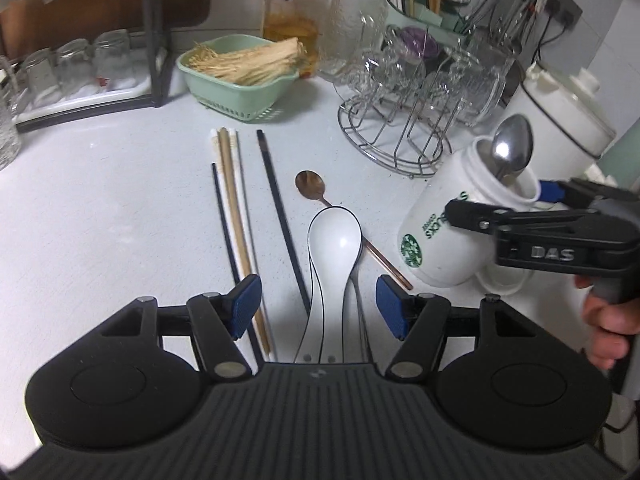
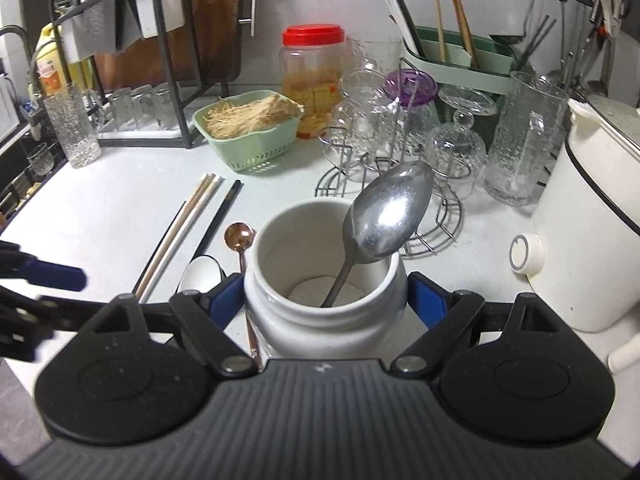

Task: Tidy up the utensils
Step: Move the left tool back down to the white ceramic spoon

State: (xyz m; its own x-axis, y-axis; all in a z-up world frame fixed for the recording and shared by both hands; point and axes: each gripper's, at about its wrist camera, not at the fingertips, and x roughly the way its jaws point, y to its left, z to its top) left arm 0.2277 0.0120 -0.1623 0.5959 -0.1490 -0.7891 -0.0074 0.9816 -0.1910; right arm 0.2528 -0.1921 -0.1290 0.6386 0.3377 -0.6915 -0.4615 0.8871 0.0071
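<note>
My right gripper (image 2: 326, 300) is shut on a white Starbucks jar (image 2: 320, 264) and holds it tilted; the jar (image 1: 452, 232) holds a steel spoon (image 2: 388, 212) standing handle down. My left gripper (image 1: 318, 300) is open, its blue pads on either side of the handles of stacked white ceramic spoons (image 1: 336, 240) lying on the counter. A copper spoon (image 1: 310, 184) lies beside them, partly under the white spoons. Several chopsticks (image 1: 236, 208) lie to their left, light and dark ones.
A green basket of noodles (image 1: 236, 72), a red-lidded jar (image 1: 294, 20), a wire rack with glasses (image 1: 404, 112), a white pot (image 1: 560, 120) and a utensil holder (image 2: 452, 56) stand along the back. A black shelf with glass jars (image 1: 80, 64) is at the left.
</note>
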